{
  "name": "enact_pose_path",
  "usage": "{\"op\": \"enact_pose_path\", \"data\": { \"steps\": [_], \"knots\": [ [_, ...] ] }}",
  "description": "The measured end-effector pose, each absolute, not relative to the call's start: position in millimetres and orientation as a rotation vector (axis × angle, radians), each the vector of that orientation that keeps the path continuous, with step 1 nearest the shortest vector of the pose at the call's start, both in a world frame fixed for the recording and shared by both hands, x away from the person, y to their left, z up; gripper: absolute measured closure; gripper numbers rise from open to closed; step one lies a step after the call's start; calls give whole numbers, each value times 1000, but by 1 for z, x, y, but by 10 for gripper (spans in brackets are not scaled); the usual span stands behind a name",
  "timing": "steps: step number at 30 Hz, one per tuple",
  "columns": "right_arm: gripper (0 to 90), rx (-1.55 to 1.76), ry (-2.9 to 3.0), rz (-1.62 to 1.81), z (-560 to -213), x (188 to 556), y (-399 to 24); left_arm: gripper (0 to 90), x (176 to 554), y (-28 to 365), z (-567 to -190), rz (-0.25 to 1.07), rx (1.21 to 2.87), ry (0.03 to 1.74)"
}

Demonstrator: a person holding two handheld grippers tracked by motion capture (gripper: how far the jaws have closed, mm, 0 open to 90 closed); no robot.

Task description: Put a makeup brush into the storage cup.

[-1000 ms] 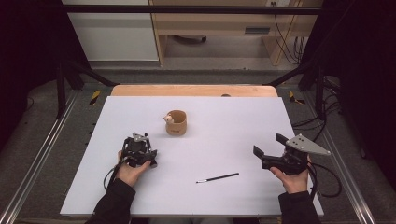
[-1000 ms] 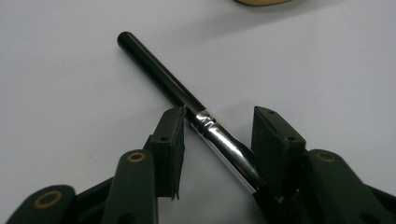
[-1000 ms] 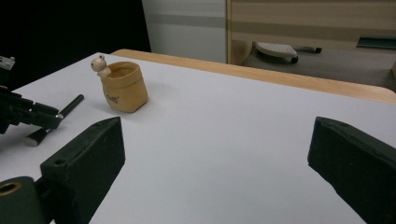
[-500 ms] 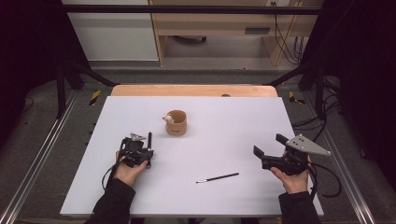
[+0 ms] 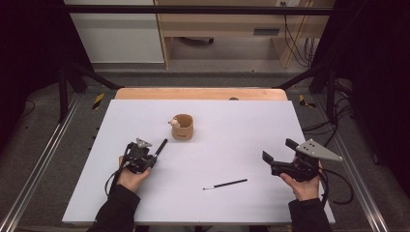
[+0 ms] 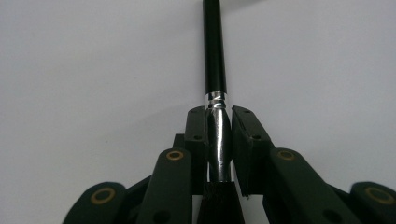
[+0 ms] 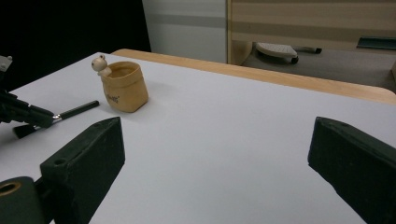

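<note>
From the high view, the left gripper (image 5: 151,153) sits on the near left part of the white worktop (image 5: 232,125), held by the person's left hand (image 5: 130,175). A black brush (image 5: 160,146) sticks out from its jaws, its handle pointing toward the far right, at a small tan pot (image 5: 183,128) that stands just beyond it near the middle of the worktop. A little pale figure (image 5: 174,123) perches on the pot's left rim. The right gripper (image 5: 279,157) rests at the near right in the right hand (image 5: 303,183), its jaws spread and pointing left with nothing between them. A second thin brush (image 5: 226,184) lies flat on the worktop between the two hands, nearer the person, well apart from both grippers.

In the left gripper view, the jaws have just been closing and now pinch the silver ferrule (image 6: 218,140) of the black brush; the dark handle runs straight away over the white surface.

In the right gripper view, the two jaws stand wide apart over bare worktop. Far to the left stands the tan pot with its figure, and left of it the left gripper holds the black brush just beside the pot.
</note>
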State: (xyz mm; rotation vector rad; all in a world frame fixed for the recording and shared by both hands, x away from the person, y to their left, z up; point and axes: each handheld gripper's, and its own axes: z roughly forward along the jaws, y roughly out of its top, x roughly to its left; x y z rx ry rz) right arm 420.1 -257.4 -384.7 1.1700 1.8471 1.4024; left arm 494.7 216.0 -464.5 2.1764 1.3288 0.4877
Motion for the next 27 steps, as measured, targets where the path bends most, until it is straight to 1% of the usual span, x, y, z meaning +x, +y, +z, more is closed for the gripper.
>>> {"op": "enact_pose_path", "data": {
  "steps": [4, 8, 12, 17, 22, 27],
  "knots": [
    [42, 1170, 1847, 1402, -385, 420, -258, 748, 495, 217, -464, 486, 2177, 1325],
    [42, 1169, 1847, 1402, -385, 421, -257, 641, 494, 218, -460, 484, 2161, 1306],
    [42, 1172, 1847, 1406, -385, 421, -257, 560, 496, 221, -447, 469, 2175, 1269],
    [42, 1171, 1852, 1408, -385, 420, -257, 497, 502, 222, -436, 423, 2205, 1260],
    [42, 1169, 1855, 1406, -384, 420, -257, 474, 516, 217, -432, 406, 2301, 1243],
    [42, 1172, 1857, 1405, -385, 421, -257, 503, 528, 210, -437, 380, 2367, 1256]
  ]
}}
